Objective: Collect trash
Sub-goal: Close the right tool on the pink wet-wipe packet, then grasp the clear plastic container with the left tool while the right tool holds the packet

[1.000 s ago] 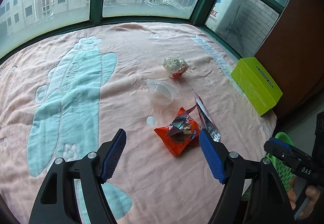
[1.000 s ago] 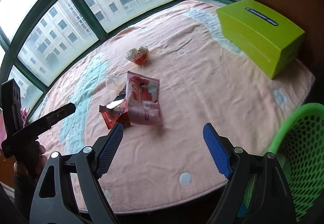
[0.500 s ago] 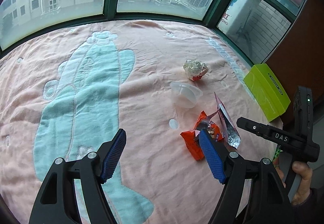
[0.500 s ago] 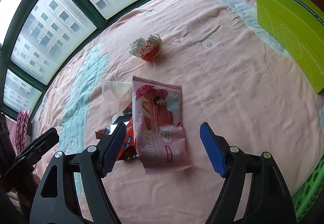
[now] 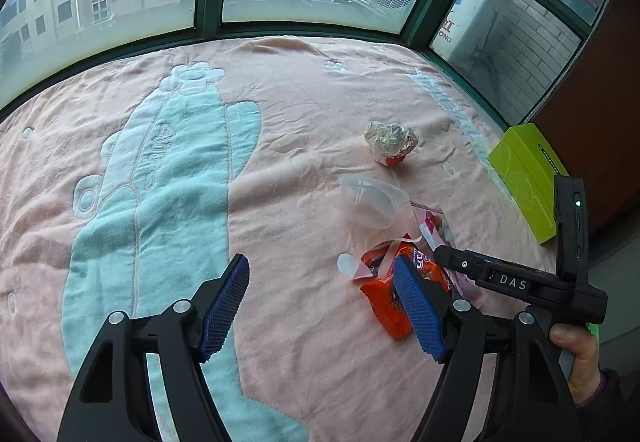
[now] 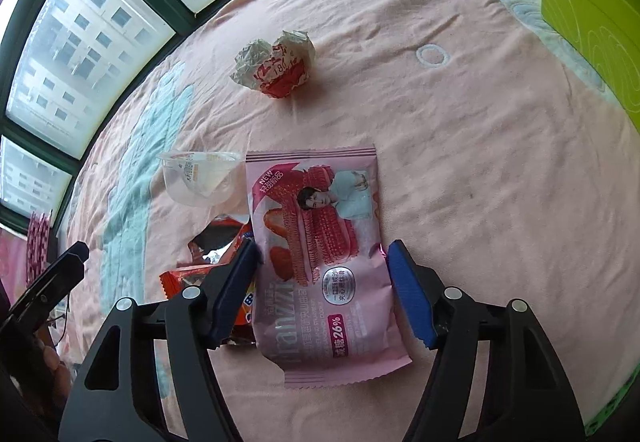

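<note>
Both grippers spread — right gripper (image 6: 322, 290) straddling pink wrapper (image 6: 320, 242); left gripper (image 5: 326, 306) empty.

**Four pieces of trash on the pink blanket**

A pink wrapper (image 6: 320, 242) lies flat, printed face up. Its left edge overlaps a torn orange wrapper (image 6: 208, 262), foil lining showing. Just beyond sits a clear plastic cup (image 6: 198, 178), tipped on its side. A crumpled white-and-red paper ball (image 6: 276, 64) lies farther off, apart.
</note>
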The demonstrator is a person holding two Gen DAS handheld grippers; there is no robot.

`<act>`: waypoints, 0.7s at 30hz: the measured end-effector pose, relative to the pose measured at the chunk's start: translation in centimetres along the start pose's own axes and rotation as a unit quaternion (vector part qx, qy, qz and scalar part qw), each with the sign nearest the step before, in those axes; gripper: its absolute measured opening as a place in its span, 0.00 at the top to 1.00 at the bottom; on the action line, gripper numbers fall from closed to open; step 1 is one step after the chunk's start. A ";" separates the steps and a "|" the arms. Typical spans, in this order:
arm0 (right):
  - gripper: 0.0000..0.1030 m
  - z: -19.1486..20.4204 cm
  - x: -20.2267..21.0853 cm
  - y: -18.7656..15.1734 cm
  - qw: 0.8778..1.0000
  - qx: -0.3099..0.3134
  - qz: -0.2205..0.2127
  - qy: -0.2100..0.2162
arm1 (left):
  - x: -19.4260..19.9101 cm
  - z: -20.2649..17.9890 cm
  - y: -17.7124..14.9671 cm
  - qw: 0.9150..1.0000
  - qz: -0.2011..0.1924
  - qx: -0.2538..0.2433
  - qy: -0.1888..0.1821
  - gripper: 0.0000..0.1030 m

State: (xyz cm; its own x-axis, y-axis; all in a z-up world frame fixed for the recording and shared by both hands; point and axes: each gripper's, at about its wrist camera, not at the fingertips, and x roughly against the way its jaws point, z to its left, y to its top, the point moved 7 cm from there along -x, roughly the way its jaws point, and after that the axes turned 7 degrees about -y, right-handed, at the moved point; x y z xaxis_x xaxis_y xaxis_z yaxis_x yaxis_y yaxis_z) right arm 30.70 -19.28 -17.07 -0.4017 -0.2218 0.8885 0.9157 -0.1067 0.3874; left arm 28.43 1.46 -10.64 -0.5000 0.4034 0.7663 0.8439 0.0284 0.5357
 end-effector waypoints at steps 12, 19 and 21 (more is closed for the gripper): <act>0.47 -1.2 2.1 0.1 0.999 0.015 -0.038 -0.031 | -3.8 -1.8 1.8 0.999 0.010 -0.037 0.006 0.20; 0.47 -2.6 4.9 0.4 0.995 0.020 -0.074 -0.057 | -7.1 -2.7 2.5 0.998 0.024 -0.059 0.004 0.20; 0.47 -2.9 5.9 0.4 0.994 0.022 -0.085 -0.066 | -7.9 -2.8 2.6 0.998 0.029 -0.060 0.006 0.20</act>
State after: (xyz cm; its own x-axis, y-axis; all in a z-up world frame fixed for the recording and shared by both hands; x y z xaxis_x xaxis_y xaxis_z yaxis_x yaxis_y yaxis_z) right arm 28.70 -23.48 -12.39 -0.5489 -0.0752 0.8325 0.8352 -0.0891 0.5427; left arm 34.01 -4.24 -14.33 -0.4532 0.3906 0.8013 0.8426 -0.1055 0.5280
